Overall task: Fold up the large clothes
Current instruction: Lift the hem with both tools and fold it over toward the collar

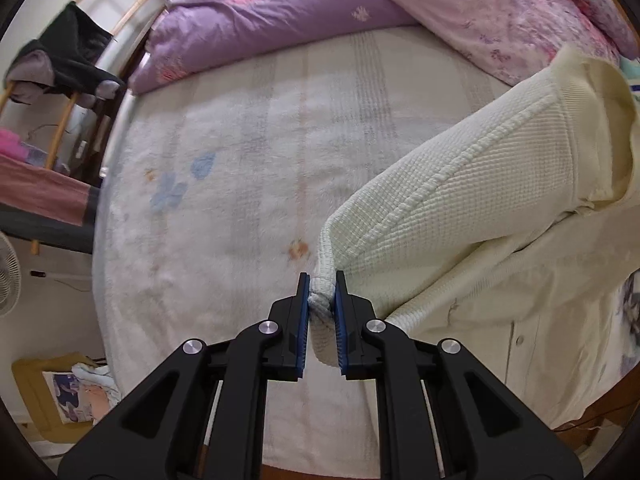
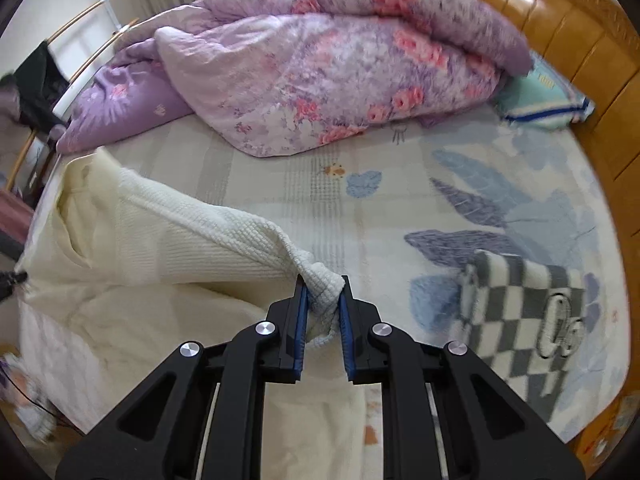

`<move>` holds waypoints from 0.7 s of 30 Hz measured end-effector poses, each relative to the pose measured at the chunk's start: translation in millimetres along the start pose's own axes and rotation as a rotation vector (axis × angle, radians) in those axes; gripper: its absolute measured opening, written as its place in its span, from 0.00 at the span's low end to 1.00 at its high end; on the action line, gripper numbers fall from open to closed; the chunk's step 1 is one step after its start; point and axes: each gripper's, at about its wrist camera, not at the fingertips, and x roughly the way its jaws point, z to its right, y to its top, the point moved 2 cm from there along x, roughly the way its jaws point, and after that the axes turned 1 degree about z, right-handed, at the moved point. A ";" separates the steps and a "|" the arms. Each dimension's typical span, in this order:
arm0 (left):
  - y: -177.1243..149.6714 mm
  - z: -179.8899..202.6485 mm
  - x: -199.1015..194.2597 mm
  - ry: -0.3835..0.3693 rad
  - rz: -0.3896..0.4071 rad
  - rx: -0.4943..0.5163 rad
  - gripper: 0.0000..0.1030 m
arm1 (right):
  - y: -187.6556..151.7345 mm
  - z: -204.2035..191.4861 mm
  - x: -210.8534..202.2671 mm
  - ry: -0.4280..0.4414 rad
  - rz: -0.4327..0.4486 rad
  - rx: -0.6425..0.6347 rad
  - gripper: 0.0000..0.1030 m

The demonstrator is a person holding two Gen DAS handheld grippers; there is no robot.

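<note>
A cream waffle-knit garment [image 1: 460, 200] hangs lifted above the bed, stretched between both grippers. My left gripper [image 1: 322, 280] is shut on a bunched corner of it, and the cloth runs up and to the right from the blue pads. In the right wrist view the same cream garment [image 2: 168, 232] stretches away to the left. There my right gripper [image 2: 323, 284] is shut on another bunched corner. Buttons show on the smooth part of the garment at the lower right of the left wrist view. The lower part of the cloth drapes down past the bed's near edge.
The bed sheet [image 2: 400, 168] is pale with blue leaf prints. A purple floral quilt [image 2: 320, 60] is heaped at the far side. A grey-and-white checked cloth [image 2: 528, 308] lies at the right, a teal pillow [image 2: 540, 96] near the wooden headboard [image 2: 580, 28]. A rack with dark clothes [image 1: 68, 60] stands left.
</note>
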 end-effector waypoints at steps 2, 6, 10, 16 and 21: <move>-20.2 0.7 -13.6 -0.003 0.014 -0.016 0.11 | -14.4 -2.4 -15.5 0.001 0.016 -0.002 0.13; -68.2 1.3 -30.2 -0.022 0.010 -0.071 0.11 | -50.4 0.7 -38.5 0.013 0.006 0.020 0.13; -116.4 4.1 -28.1 -0.049 -0.045 -0.106 0.11 | -96.6 8.1 -49.6 0.035 -0.052 0.057 0.13; -186.1 18.9 -4.8 -0.071 -0.152 -0.128 0.11 | -162.1 11.3 -39.5 0.013 -0.136 0.043 0.13; -231.1 36.7 41.4 -0.080 -0.245 -0.160 0.11 | -221.4 5.7 10.0 -0.017 -0.286 -0.005 0.13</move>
